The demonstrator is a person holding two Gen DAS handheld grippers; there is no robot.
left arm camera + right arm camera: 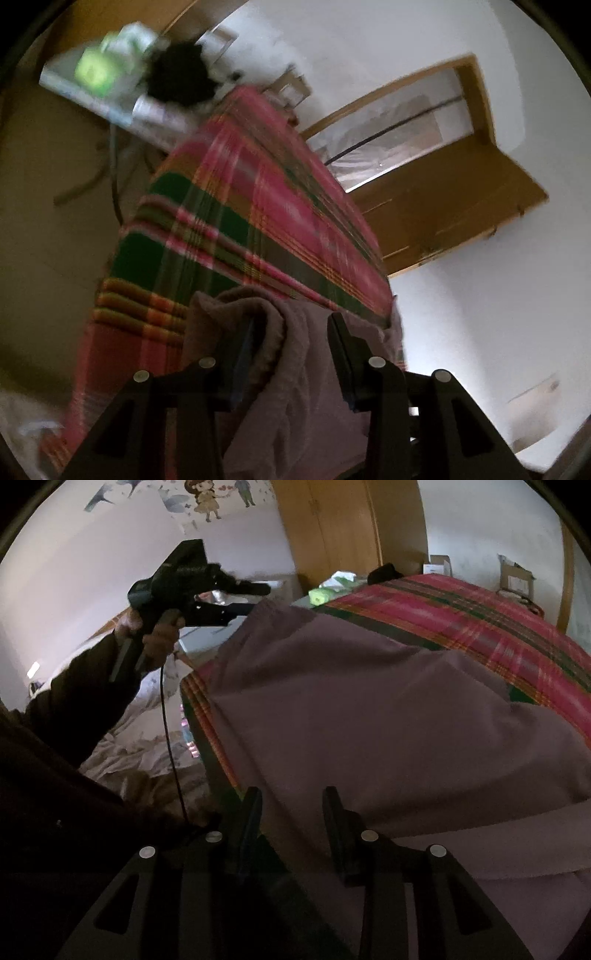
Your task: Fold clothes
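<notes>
Garment (369, 709) apparently over bedspread (480, 620)
</notes>
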